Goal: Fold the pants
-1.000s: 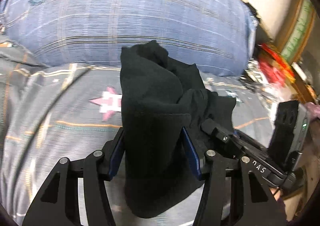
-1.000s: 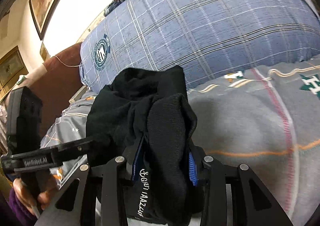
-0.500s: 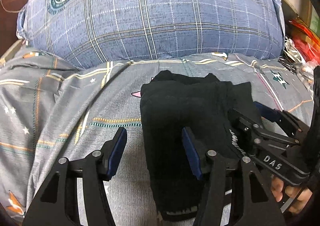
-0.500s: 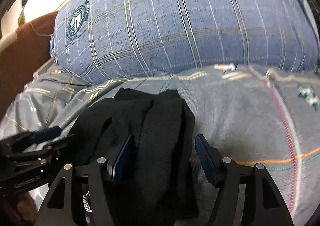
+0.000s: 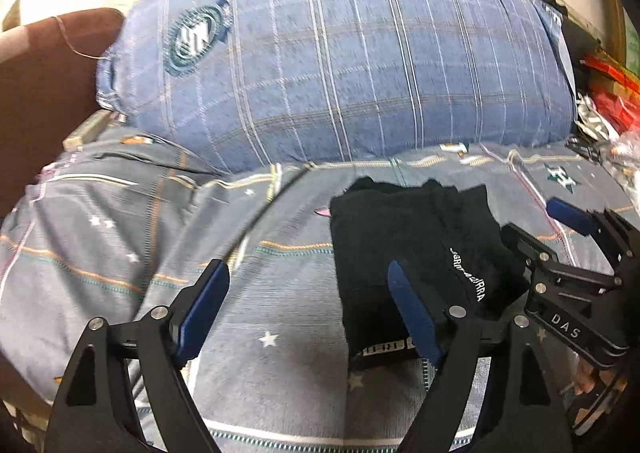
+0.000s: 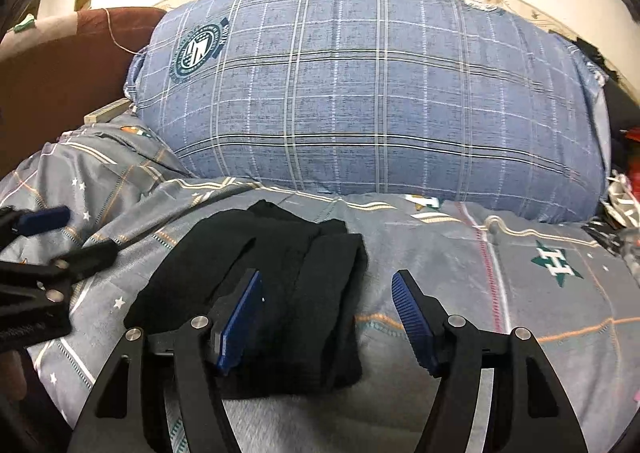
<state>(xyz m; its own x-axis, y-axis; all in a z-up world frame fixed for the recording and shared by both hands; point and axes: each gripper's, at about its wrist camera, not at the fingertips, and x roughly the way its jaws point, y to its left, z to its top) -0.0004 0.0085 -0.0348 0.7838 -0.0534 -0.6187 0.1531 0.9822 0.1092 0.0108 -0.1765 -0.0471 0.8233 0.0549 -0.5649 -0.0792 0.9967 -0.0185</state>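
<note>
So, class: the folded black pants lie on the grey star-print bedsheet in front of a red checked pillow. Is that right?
Not quite: the pillow is blue checked, not red, as the right wrist view shows. The rest holds: the folded black pants lie on the grey star-print bedsheet in front of it.

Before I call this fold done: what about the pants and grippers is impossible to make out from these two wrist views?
- Black pants, near end: right wrist view, hidden behind the right gripper.
- Pants, lettering: left wrist view, too small to read.
- Left gripper, jaws opening, nothing between them: frame cut by the bottom edge.
- Layers inside the fold: hidden.
</note>
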